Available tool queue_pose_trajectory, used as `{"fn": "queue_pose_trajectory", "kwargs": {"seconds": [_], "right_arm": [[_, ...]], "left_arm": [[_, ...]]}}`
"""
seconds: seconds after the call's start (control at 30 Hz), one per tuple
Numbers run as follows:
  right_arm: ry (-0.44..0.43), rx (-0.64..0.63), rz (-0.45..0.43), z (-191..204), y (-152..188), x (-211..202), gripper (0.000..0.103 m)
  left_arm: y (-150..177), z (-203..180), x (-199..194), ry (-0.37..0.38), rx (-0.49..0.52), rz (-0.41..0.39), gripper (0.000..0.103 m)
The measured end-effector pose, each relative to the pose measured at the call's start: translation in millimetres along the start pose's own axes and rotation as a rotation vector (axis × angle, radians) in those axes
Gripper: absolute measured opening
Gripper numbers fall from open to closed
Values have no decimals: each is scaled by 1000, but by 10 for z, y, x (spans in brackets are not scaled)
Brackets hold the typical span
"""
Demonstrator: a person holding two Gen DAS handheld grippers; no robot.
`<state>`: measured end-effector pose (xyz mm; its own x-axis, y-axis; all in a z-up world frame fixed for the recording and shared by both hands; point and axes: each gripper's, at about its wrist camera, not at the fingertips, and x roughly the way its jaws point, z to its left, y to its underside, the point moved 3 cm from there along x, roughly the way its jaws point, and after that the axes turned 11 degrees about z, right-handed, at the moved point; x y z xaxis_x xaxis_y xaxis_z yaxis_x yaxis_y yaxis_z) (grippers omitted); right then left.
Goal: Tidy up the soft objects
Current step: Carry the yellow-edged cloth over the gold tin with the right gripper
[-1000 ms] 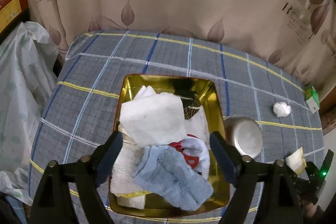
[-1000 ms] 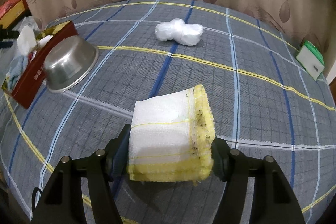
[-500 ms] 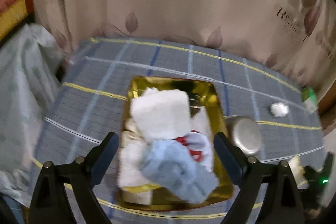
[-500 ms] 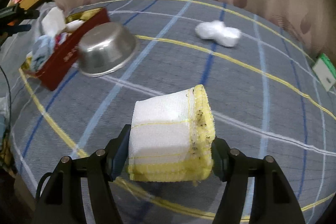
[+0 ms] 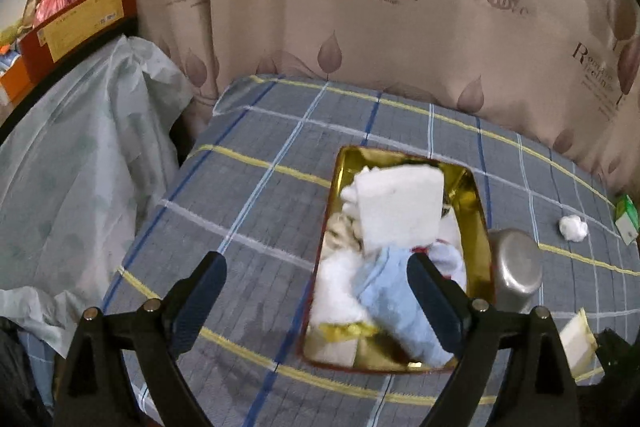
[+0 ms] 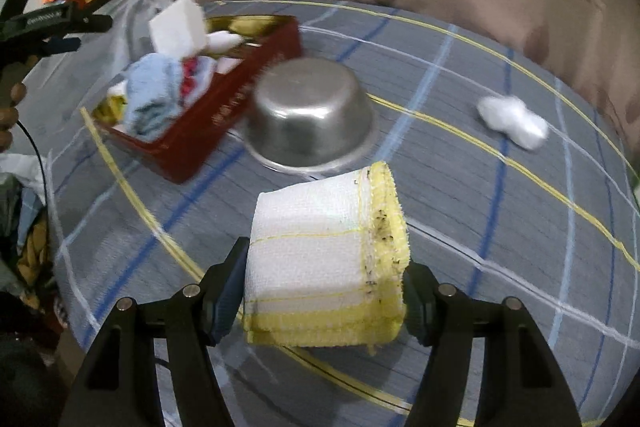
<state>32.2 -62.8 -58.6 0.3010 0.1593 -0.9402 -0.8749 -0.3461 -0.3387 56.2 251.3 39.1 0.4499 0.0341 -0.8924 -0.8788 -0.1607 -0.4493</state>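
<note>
Folded white-and-yellow cloth [image 6: 326, 263] sits pinched between the right gripper [image 6: 324, 291] fingers, above the plaid tablecloth; the red tin [image 6: 208, 123] of soft items lies ahead to its left, beyond the upturned steel bowl [image 6: 308, 115]. Left gripper [image 5: 316, 291] hangs spread and empty beside that tin.

Your right gripper [image 6: 324, 291] clamps a folded white-and-yellow cloth [image 6: 326, 259] just in front of the upturned steel bowl [image 6: 308, 115], with the red box [image 6: 200, 131] of soft items touching the bowl's left side and a white wad [image 6: 514, 121] well to its right.
</note>
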Motion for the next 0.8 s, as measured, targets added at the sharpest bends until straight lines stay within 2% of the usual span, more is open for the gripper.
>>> {"fn": "queue_pose_trajectory", "kwargs": {"seconds": [0.2,0.43,0.57,0.8], "right_arm": [[-43,-91,-21,407,-231,-54,63],[-74,-196,-51,889,-644,-61,63],[-101,-209,-60,1070,-927,5,63],[-126,-227,-55,1379,-1319,183,63]], "left_arm": [[160,105,66,52,-18,63,94],[278,347,-8,-12,-85,29,94],[357,448,-29,-28,-104,29,94],[460,506,-9,-108,-87,49,94]]}}
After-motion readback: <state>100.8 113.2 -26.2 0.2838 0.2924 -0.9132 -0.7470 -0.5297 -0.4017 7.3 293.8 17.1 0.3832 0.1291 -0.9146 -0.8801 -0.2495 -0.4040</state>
